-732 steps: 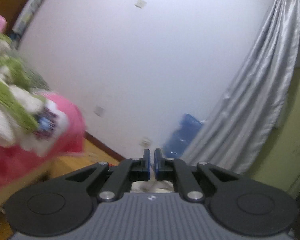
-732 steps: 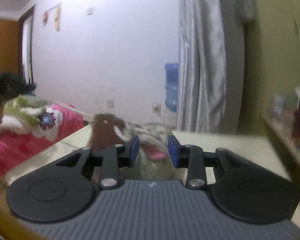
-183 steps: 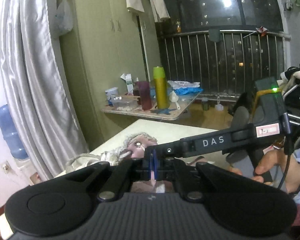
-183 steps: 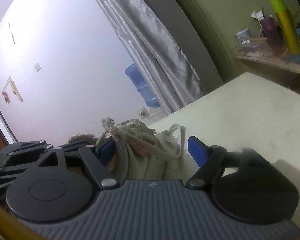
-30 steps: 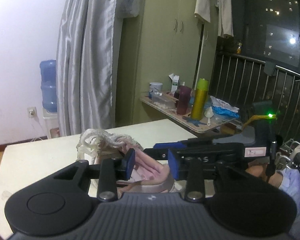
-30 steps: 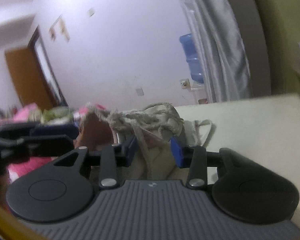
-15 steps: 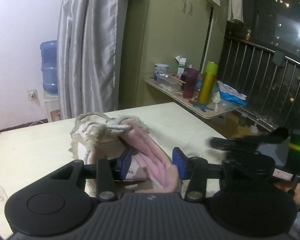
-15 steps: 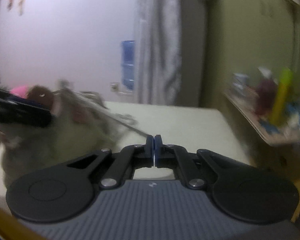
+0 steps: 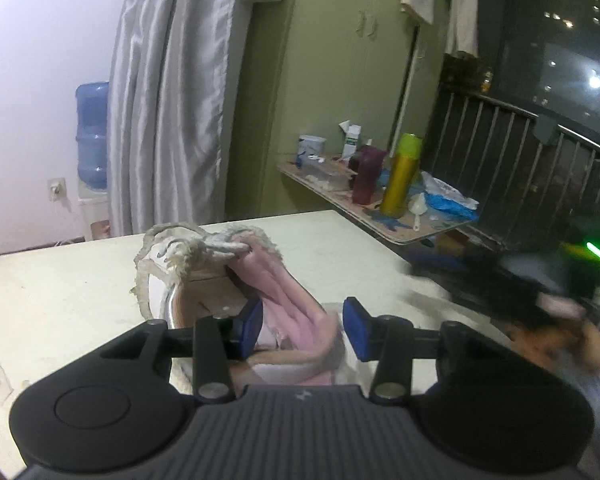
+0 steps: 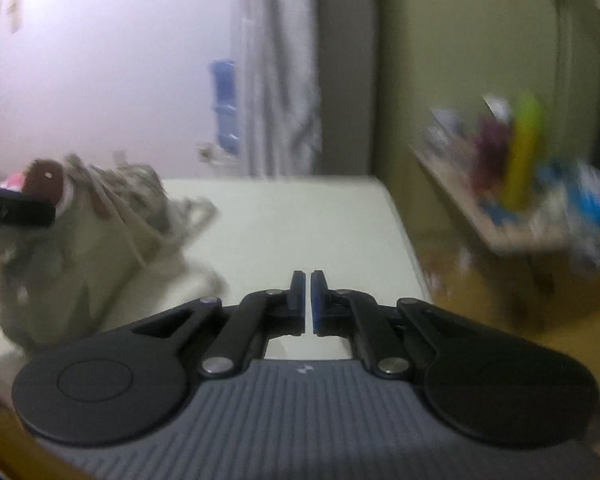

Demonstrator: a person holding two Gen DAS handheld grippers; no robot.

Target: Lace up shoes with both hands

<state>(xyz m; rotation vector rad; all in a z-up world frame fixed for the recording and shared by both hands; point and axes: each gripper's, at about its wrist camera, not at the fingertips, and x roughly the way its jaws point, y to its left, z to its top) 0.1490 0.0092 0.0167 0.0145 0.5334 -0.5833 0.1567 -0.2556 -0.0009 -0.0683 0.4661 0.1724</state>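
Observation:
A cream shoe (image 9: 204, 280) with a pink lining and frayed laces (image 9: 196, 246) lies on the white table (image 9: 60, 300). My left gripper (image 9: 302, 322) is open, its blue pads on either side of the pink tongue, not pinching it. The shoe also shows blurred at the left of the right wrist view (image 10: 88, 232). My right gripper (image 10: 305, 300) is shut with only a thin gap, empty, over the table to the right of the shoe. The right gripper and hand appear as a blur in the left wrist view (image 9: 540, 292).
A low side table (image 9: 380, 216) with a yellow bottle (image 9: 400, 176), a dark red cup and clutter stands beyond the table's far right edge. A grey curtain (image 9: 172, 92) and a blue water jug (image 9: 92, 136) are behind. A balcony railing is at the right.
My left gripper has opened a little wider around the shoe's tongue. My right gripper, shut since half a second ago, has swung away from the shoe to the right.

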